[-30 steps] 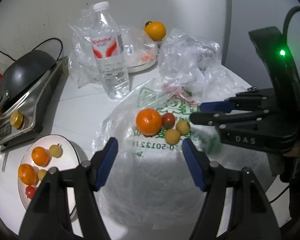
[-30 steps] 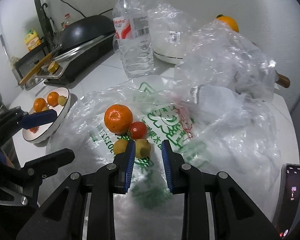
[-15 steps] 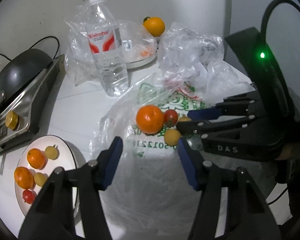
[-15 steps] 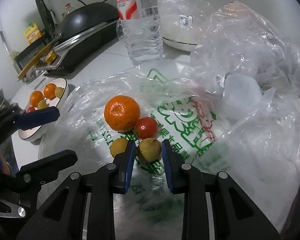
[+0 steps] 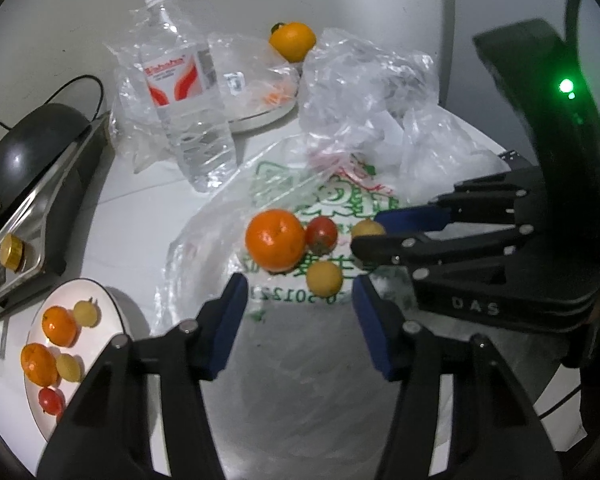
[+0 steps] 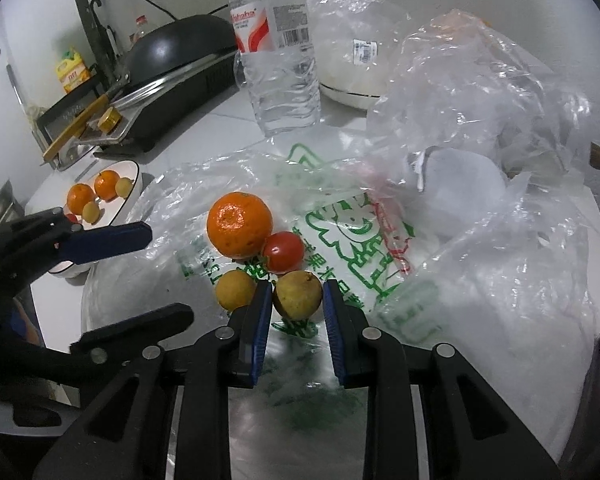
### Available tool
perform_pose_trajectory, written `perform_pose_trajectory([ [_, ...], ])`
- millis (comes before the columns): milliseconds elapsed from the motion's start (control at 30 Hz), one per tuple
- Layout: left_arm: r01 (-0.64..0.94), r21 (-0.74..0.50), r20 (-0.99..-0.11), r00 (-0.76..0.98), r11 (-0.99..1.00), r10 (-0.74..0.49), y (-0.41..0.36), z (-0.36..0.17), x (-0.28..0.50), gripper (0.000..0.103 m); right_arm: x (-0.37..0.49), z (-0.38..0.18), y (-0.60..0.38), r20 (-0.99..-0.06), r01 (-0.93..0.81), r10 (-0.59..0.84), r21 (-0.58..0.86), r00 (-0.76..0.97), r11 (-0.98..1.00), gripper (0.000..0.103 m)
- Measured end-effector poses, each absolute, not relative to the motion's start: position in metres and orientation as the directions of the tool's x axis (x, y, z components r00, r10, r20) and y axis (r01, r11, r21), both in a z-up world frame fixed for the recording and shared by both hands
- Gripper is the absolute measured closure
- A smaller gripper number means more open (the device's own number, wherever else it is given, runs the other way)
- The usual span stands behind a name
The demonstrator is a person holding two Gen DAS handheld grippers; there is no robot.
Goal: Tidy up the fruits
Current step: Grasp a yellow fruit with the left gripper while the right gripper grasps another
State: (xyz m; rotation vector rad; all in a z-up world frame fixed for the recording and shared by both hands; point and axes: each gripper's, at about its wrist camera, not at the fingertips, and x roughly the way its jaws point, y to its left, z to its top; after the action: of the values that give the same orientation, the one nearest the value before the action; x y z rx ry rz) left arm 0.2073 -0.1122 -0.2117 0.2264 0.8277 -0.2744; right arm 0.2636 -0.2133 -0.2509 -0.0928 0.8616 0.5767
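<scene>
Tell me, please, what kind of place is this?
Most likely a home kitchen counter: a black wok on a cooker, a water bottle, and a white plate of fruit beside plastic shopping bags.

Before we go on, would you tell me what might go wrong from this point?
1. The right claw is shut on the yellow-green fruit, which touches the tomato; lifting may send its neighbours rolling.
2. Its pads sit close to the plastic bag and might pinch the film, dragging it along.
3. The left claw, empty and just closing, aims at the yellow fruit close beside the right claw; they may collide.
</scene>
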Motion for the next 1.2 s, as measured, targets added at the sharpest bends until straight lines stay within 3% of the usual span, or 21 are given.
perform_pose_trajectory([
  [300, 0.333, 0.054, -0.801, 0.577, 0.941, -0.158, -0.125, -0.231, 0.226, 0.060, 0.265, -0.249, -0.234, -0.719, -0.491, 0.450, 0.172, 0.530, 0.854, 0.075],
  [700, 0.316, 0.034, -0.824, 0.546, 0.948, -0.152, -0.129, -0.240, 0.241, 0.068, 0.265, -0.249, -0.241, -0.707, -0.494, 0.468, 0.190, 0.531, 0.848, 0.075],
  [833, 0.315, 0.020, -0.828, 0.537, 0.949, -0.161, -0.129, -0.243, 0.245, 0.077, 0.265, -0.248, -0.242, -0.704, -0.493, 0.468, 0.190, 0.534, 0.849, 0.075],
  [1200, 0.329, 0.001, -0.813, 0.551, 0.944, -0.191, -0.124, -0.236, 0.239, 0.077, 0.261, -0.241, -0.239, -0.702, -0.492, 0.456, 0.172, 0.547, 0.854, 0.075],
])
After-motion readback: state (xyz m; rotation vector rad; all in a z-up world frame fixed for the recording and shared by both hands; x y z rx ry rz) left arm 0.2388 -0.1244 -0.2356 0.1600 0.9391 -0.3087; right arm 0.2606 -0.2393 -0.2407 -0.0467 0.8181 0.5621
